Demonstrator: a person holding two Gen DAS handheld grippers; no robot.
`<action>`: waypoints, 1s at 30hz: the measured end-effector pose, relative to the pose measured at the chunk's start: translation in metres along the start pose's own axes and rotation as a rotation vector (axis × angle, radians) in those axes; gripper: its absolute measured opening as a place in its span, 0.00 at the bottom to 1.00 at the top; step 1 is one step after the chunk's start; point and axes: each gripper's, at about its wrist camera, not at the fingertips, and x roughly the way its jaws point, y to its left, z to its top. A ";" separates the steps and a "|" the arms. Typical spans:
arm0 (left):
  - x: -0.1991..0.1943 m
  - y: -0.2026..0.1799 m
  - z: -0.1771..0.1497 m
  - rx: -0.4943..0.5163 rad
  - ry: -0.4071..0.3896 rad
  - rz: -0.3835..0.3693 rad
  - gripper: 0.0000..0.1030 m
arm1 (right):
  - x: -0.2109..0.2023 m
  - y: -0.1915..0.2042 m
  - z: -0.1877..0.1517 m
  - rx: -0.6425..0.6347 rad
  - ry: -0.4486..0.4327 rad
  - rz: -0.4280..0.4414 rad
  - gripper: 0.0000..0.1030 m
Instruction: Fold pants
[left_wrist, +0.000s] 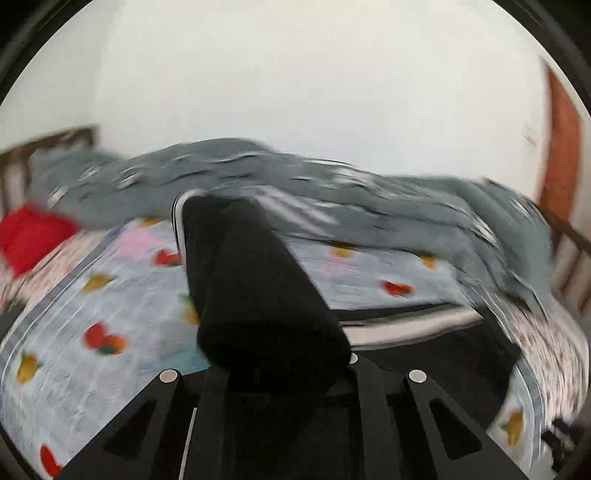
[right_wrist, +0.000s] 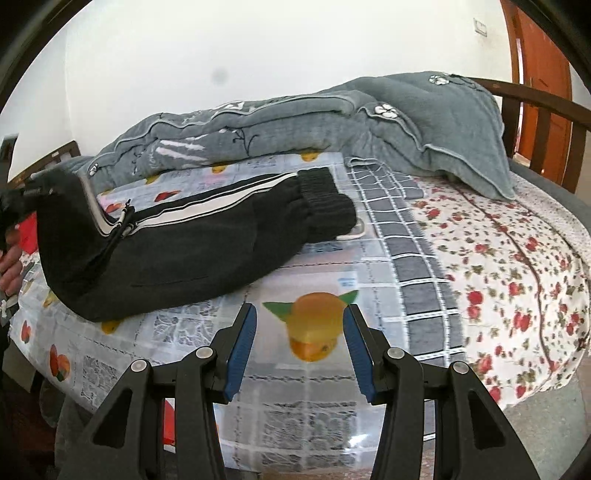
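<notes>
I have the pants (right_wrist: 177, 251) on the bed (right_wrist: 517, 288), lying across the fruit-print sheet (right_wrist: 310, 373) with the ribbed cuffs (right_wrist: 325, 206) toward the grey quilt (right_wrist: 295, 122) heaped along the far side. The waist end is lifted off the sheet at the left of the right wrist view, and that lift comes from my left gripper (left_wrist: 280, 369): its jaws are clenched on black fabric, which drapes over the fingers and hides the tips in the blurred left wrist view. I judge I am holding that end high so it can be carried over toward the cuffs and laid down as a fold; the cuffs stay flat on the bed as the anchor for that.

My right gripper (right_wrist: 300, 350) hovers over bare sheet just in front of the pants, jaws released and parted, with nothing between the blue pads (right_wrist: 242, 347). I keep it close so it can pin or take the near edge once the fold comes across, though that is my reading only.

A hand (right_wrist: 11, 258) shows at the left edge beside the raised waist. The striped side seam and a zip pull face up, so the legs look stacked one on the other already.

As for containers, I see none here: no basket, drawer or box. The bed alone carries everything, including a red item (left_wrist: 29, 240) near the headboard.
</notes>
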 end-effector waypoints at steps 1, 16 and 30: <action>0.001 -0.014 -0.004 0.028 0.007 -0.026 0.15 | -0.001 -0.001 -0.001 -0.003 -0.001 -0.005 0.47; 0.045 -0.117 -0.091 0.182 0.274 -0.352 0.50 | 0.008 -0.014 -0.010 -0.005 0.044 -0.027 0.47; -0.003 0.021 -0.081 0.018 0.148 -0.149 0.70 | 0.084 0.043 0.050 0.108 0.095 0.306 0.55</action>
